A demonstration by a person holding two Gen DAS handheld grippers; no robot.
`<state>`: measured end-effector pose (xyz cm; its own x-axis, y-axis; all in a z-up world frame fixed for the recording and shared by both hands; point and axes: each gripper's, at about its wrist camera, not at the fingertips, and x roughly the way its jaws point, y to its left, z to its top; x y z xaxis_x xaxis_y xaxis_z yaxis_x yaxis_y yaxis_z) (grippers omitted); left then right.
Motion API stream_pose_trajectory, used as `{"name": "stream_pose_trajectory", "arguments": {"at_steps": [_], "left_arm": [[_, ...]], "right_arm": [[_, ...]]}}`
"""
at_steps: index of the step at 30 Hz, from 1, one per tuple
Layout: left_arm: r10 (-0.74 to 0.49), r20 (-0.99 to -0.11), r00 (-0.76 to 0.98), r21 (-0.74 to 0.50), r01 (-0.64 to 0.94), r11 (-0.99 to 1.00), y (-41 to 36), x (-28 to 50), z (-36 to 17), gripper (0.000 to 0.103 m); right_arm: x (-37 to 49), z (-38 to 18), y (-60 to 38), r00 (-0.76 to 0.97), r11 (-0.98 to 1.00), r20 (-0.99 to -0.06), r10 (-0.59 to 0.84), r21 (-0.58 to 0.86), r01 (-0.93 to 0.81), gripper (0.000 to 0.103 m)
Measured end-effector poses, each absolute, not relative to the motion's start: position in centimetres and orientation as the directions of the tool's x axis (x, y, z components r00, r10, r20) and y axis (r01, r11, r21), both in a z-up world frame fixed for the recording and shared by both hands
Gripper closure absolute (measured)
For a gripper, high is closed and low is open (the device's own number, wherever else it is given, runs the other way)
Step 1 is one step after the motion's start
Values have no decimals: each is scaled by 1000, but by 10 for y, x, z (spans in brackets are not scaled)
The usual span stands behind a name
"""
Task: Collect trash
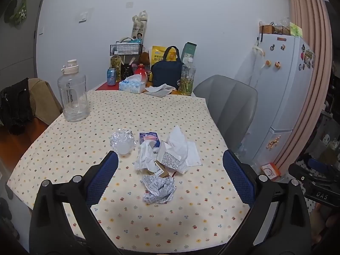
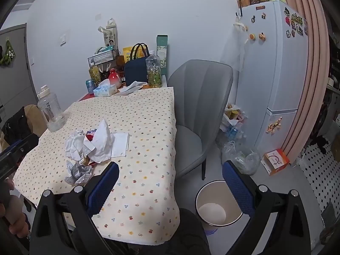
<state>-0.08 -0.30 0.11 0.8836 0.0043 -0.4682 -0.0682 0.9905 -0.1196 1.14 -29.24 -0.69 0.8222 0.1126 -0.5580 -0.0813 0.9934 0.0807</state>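
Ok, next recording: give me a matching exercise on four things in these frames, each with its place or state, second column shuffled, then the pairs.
Things:
1. crumpled receipt
2. waste bin
3. large clear jug
4. tissue box

Places or states:
A. upright near the cloth's far left corner
B. on the floor beside the table, no trash visible inside
C. nearest piece of the trash pile
D. at the far end of the table, beside a blue can

Pairs: 1-C, 2-B, 3-A, 4-D
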Motion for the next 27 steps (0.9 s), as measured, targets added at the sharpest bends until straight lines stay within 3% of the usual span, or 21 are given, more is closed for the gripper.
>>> {"name": "stream_pose_trajectory", "arguments": {"at_steps": [27], "left_arm": [[-15,-478,878,-132,-55,990,-1,2,-2,6]], "right_arm": [[14,-11,-293,825,994,-555,104,72,-76,8]]}}
